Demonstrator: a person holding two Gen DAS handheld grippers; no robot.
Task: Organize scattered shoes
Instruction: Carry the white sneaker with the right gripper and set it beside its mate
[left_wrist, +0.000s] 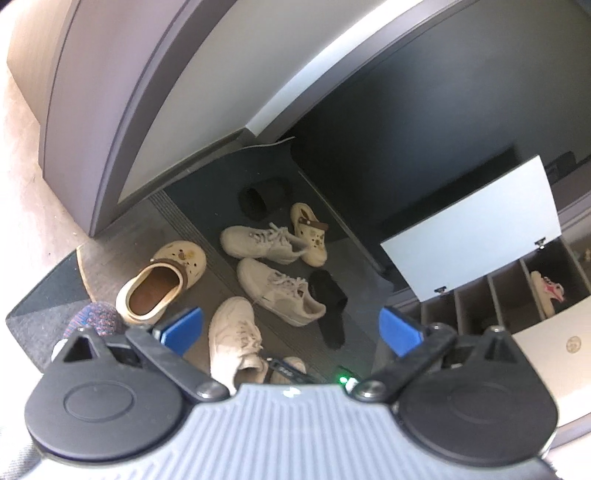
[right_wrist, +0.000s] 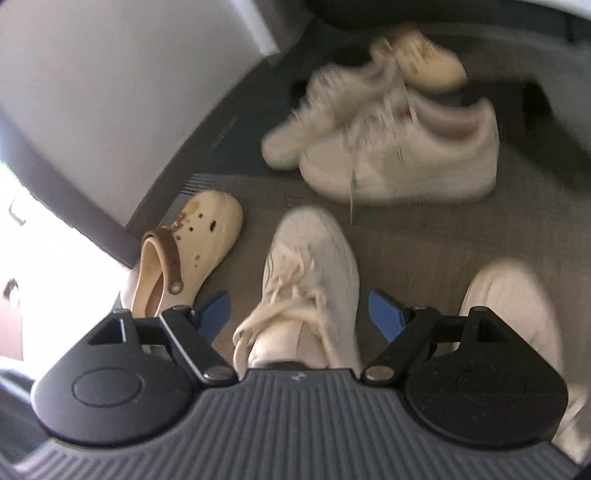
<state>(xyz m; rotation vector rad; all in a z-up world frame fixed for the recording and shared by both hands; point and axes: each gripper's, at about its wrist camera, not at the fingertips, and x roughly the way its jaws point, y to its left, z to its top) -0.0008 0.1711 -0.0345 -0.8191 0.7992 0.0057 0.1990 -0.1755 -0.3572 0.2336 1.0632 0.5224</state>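
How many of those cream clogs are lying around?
2: one clog near the left by the doormat, another clog farther back beside the white sneakers. More may be hidden.

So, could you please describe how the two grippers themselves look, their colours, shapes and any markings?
Both look alike. The left gripper has a grey ribbed body, two round black discs at its sides, black link arms with silver pivot screws, and blue fingertips. A small green light glows near its front edge. The right gripper has the same design, with a small pale logo on the body. No cables or sleeves are visible.

Black hand-held gripper (left_wrist: 291, 328) with blue fingertips (left_wrist: 183, 326), ribbed grey body
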